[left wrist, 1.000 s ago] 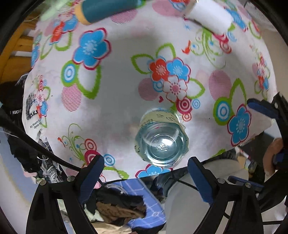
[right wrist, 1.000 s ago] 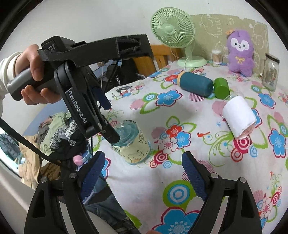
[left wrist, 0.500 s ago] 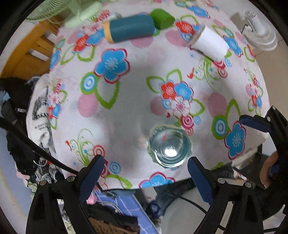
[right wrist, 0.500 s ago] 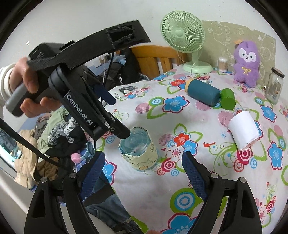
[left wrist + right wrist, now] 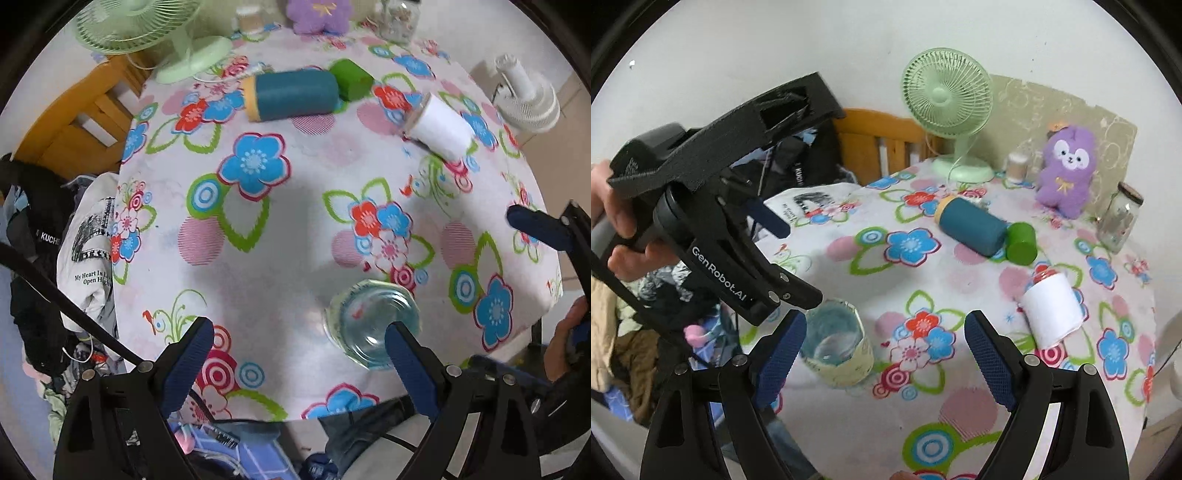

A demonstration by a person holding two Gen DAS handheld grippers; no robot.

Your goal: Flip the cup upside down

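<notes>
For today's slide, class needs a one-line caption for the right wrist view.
Open right gripper beside a glass cup on the floral table; left gripper open above.

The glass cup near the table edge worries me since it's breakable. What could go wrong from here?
1. The glass cup stands close to the table edge; a nudge from either open tool could tip it off.
2. The left tool hangs just above it, off-centre, so one finger might strike the rim when lowering.
3. The smooth glass could slip while being turned.
</notes>
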